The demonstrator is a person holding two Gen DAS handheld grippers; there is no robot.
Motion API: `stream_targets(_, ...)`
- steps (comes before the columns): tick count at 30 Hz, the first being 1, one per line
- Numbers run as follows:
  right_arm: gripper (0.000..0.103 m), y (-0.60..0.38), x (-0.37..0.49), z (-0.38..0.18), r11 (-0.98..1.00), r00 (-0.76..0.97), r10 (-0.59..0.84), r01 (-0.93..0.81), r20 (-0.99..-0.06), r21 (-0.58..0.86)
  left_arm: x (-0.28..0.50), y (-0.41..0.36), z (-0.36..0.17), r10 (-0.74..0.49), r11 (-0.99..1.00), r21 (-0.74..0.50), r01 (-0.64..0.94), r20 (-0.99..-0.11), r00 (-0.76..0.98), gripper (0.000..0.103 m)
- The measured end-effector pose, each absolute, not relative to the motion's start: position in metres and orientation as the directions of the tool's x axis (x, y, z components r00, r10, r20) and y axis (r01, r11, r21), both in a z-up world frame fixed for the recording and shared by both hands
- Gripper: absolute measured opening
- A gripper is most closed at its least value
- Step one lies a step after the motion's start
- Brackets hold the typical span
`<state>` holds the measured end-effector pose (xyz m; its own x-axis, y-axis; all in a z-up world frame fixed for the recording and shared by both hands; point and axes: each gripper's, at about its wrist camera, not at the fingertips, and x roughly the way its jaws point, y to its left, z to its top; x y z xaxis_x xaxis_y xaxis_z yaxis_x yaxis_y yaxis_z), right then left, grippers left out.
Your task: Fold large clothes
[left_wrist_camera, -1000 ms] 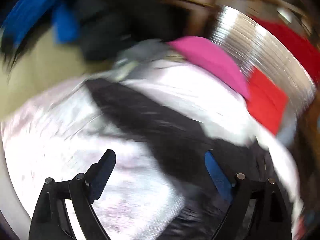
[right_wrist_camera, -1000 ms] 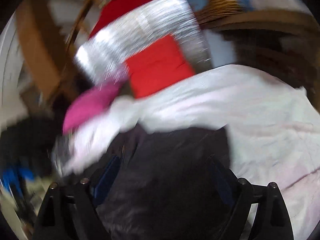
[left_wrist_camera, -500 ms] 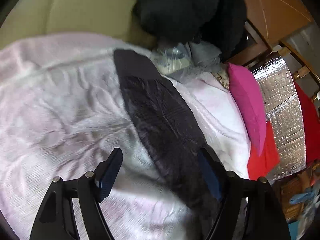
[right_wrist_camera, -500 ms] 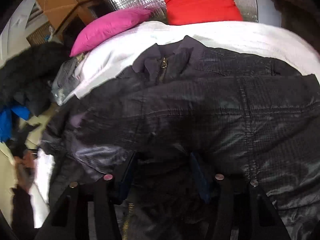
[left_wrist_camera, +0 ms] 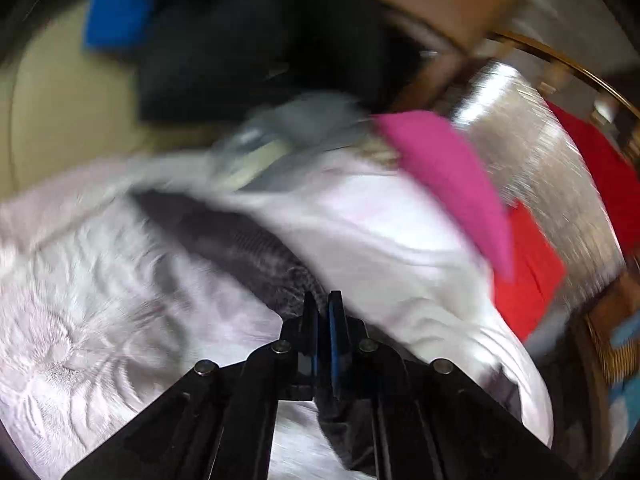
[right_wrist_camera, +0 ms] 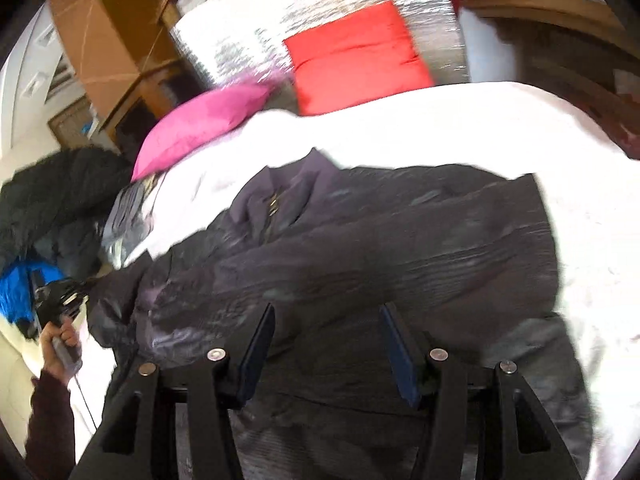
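1. Fingers of the left gripper, wide apart half a second ago, are now pinching the sleeve of the dark jacket.
2. Right gripper is hovering with jaws parted, holding nothing, the jacket body directly ahead.
3. Beyond both, the jacket is lying on the white bedspread, so a sleeve fold is likely starting.

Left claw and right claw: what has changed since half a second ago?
The left claw has shut on the sleeve of the dark jacket; before it was open over it. The right claw has opened a little wider, over the jacket. The jacket stays spread on the white cover; pink pillow unmoved.
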<state>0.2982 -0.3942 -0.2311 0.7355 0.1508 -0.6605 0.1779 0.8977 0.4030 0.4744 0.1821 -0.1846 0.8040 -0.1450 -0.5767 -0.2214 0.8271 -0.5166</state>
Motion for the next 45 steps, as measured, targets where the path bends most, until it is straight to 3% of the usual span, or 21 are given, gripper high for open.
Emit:
stream_targets(4,0.058,-0.415,0.288,-0.226,0.869,0.757,0.134,0.221,-0.640,0.443,0.434,0.117,-0.133,-0.258,0.864,-0.504,-0.019,-0.474,0.842,0.004)
stream_targets(8,0.059,-0.430,0.279,-0.220,0.850,0.774,0.117,0.246,-0.622,0.466,0.395,0.035,-0.108,-0.358,0.895,-0.412,0.170,-0.439,0.824,0.004)
stream_targets(12,0.059,-0.445,0.271,-0.217,0.823,0.789,0.113,0.267,-0.604,0.502,0.364,-0.063,-0.124,-0.487,0.872,-0.327,0.364,-0.508,0.711,0.004)
stream_targets(15,0.059,-0.455,0.269,-0.218,0.798,0.792,0.126,0.276,-0.597,0.535,0.348,-0.115,-0.167,-0.477,0.872,-0.258,0.416,-0.640,0.602,0.007)
stream_targets(16,0.059,-0.456,0.269,-0.219,0.792,0.793,0.130,0.278,-0.596,0.543,0.345,-0.124,-0.187,-0.477,0.866,-0.272,0.420,-0.702,0.528,0.015)
stream_targets(18,0.061,-0.457,0.270,-0.220,0.783,0.788,0.156,0.269,-0.596,0.561,0.339,-0.125,-0.206,-0.462,0.870,-0.298,0.391,-0.769,0.442,0.022)
stream_targets(20,0.068,-0.455,0.273,-0.221,0.779,0.772,0.194,0.253,-0.605,0.573,0.331,-0.106,-0.200,-0.499,0.858,-0.357,0.370,-0.751,0.432,0.026)
stream_targets(21,0.068,-0.452,0.273,-0.221,0.784,0.767,0.203,0.245,-0.609,0.571,0.327,-0.095,-0.193,-0.516,0.851,-0.378,0.364,-0.729,0.449,0.038)
stream_targets(22,0.068,-0.447,0.274,-0.219,0.793,0.765,0.209,0.233,-0.609,0.564,0.319,-0.073,-0.177,-0.535,0.844,-0.403,0.355,-0.680,0.500,0.056)
stream_targets(25,0.082,-0.428,0.277,-0.213,0.835,0.756,0.223,0.178,-0.616,0.520,0.307,-0.014,-0.138,-0.489,0.865,-0.408,0.291,-0.559,0.670,0.078)
stream_targets(27,0.082,-0.410,0.278,-0.208,0.853,0.755,0.254,0.120,-0.604,0.509,0.313,0.018,-0.129,-0.420,0.889,-0.403,0.216,-0.535,0.733,0.080)
stream_targets(29,0.082,-0.390,0.281,-0.206,0.862,0.738,0.305,0.055,-0.602,0.504,0.329,0.059,-0.136,-0.362,0.883,-0.464,0.078,-0.566,0.741,0.080)
stream_targets(33,0.082,-0.341,0.292,-0.207,0.766,0.627,0.556,-0.132,-0.545,0.629,0.350,0.117,-0.164,-0.377,0.773,-0.622,-0.120,-0.604,0.702,0.079)
stream_targets(38,0.082,-0.267,0.313,-0.226,0.612,0.488,0.739,-0.195,-0.465,0.767,0.351,0.121,-0.164,-0.290,0.831,-0.527,-0.176,-0.681,0.672,0.079)
stream_targets(45,0.082,-0.195,0.366,-0.275,0.605,0.470,0.718,-0.056,-0.514,0.794,0.345,0.126,-0.176,-0.253,0.866,-0.467,-0.180,-0.719,0.647,0.079)
